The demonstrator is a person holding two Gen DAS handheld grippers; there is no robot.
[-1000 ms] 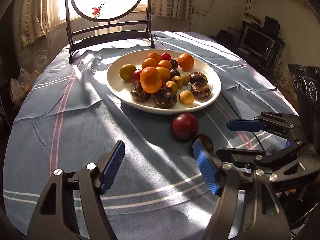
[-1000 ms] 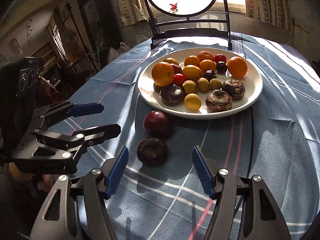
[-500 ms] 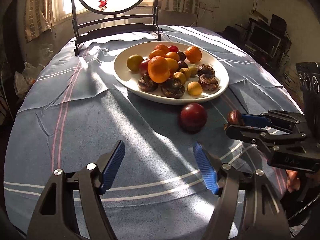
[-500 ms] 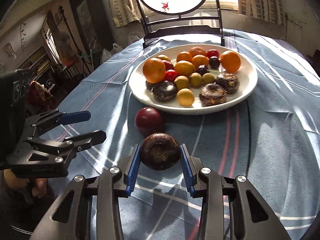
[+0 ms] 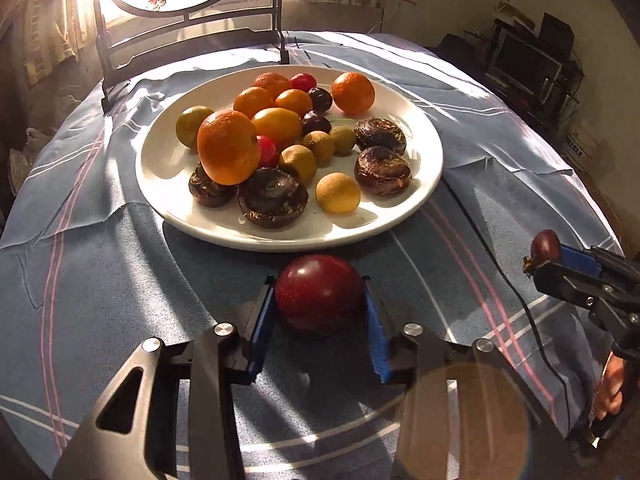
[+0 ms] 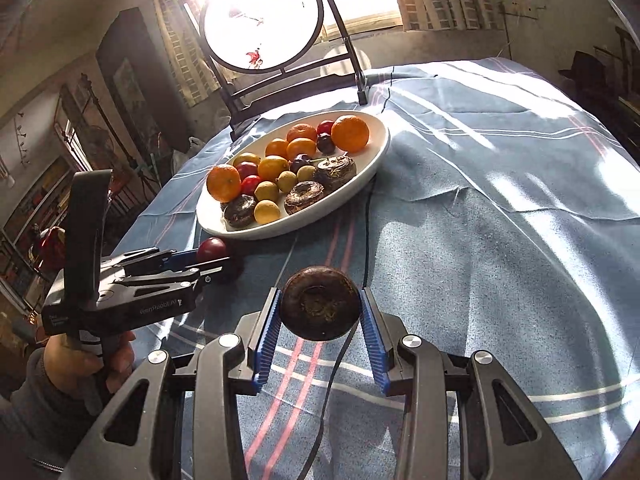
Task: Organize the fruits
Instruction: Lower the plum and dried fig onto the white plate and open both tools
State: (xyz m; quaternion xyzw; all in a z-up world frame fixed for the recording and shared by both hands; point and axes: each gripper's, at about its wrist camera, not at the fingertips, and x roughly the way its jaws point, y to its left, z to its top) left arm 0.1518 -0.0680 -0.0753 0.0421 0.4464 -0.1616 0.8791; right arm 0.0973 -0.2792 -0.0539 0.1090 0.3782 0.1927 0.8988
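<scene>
A white plate [image 5: 424, 184] [image 6: 372, 160] on the blue tablecloth holds oranges, small yellow and red fruits and several dark brown fruits. My left gripper [image 5: 319, 304] has its blue pads against both sides of a dark red round fruit [image 5: 319, 294] that rests on the cloth just in front of the plate; it also shows in the right wrist view [image 6: 214, 250]. My right gripper [image 6: 320, 306] is shut on a dark brown flat fruit [image 6: 320, 303] and holds it above the cloth, to the right of the left gripper. That brown fruit shows in the left wrist view [image 5: 545, 245].
A black stand with a round painted screen [image 6: 262, 20] stands behind the plate at the far table edge. A thin black cable [image 6: 366, 240] runs across the cloth under the right gripper. Dark furniture [image 5: 528, 60] stands to the right of the table.
My left gripper moved forward and closed around the red fruit. My right gripper lifted the brown fruit off the cloth and moved right and back.
</scene>
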